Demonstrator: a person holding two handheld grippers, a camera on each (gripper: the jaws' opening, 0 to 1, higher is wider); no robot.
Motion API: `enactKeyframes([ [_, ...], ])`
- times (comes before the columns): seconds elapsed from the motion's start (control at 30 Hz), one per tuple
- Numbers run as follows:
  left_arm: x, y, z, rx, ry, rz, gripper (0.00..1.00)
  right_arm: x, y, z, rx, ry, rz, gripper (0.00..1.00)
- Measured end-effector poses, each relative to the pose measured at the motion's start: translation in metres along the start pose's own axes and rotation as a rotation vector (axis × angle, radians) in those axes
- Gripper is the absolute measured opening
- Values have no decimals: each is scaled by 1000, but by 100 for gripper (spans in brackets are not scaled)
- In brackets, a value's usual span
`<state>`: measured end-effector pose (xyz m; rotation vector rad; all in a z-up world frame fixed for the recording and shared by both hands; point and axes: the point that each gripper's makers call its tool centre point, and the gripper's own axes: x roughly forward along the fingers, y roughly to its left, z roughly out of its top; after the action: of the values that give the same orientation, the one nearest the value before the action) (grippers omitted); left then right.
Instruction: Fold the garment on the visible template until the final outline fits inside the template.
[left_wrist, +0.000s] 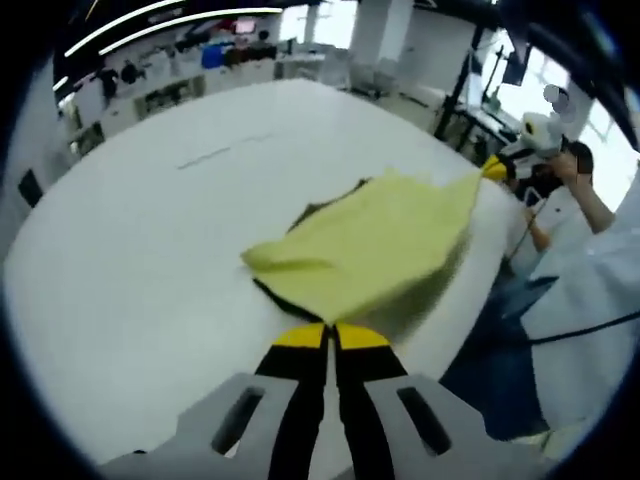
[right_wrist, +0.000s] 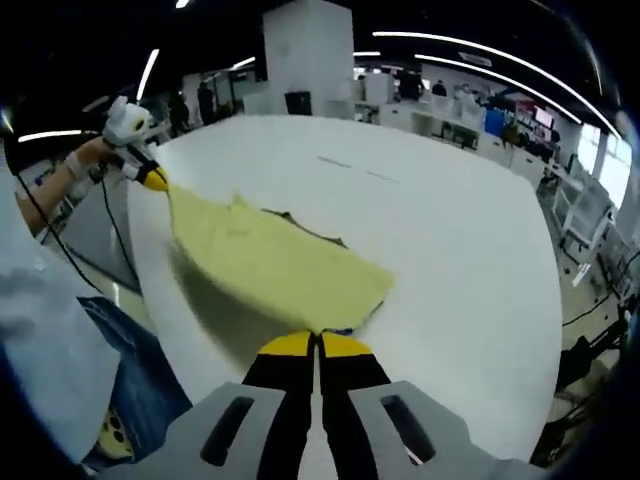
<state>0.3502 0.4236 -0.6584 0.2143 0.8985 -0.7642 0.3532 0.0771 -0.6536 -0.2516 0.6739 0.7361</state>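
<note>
While both hand-held grippers, left (left_wrist: 330, 335) and right (right_wrist: 318, 345), clamp opposite edges of the yellow garment (left_wrist: 375, 250) lifted off the white counter (left_wrist: 150, 250), fold looks mid-way, dark template (left_wrist: 318, 208) partly covered.

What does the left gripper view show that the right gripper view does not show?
Left gripper view alone: the right gripper at the far end of the yellow garment, with a person's hand on it. Right gripper view alone: the left gripper at the garment's far corner, and a white pillar. Both share the garment, lifted over the white table, each view's own gripper shut on it.
</note>
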Motion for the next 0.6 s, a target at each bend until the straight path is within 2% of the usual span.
enactKeyframes([
  [0.1, 0, -8, -10, 23, 33, -38, 0, -4, 2, -3, -3, 6, -3, 2],
  [0.27, 4, -18, -31, 28, 85, -70, 0, -6, 11, -20, 12, 40, 17, 2],
  [0.5, 9, -26, -53, -2, 131, -79, 0, -5, 25, -42, 49, 79, 47, 2],
  [0.6, 12, -30, -64, -9, 168, -77, 0, -3, 28, -51, 72, 96, 54, 2],
])
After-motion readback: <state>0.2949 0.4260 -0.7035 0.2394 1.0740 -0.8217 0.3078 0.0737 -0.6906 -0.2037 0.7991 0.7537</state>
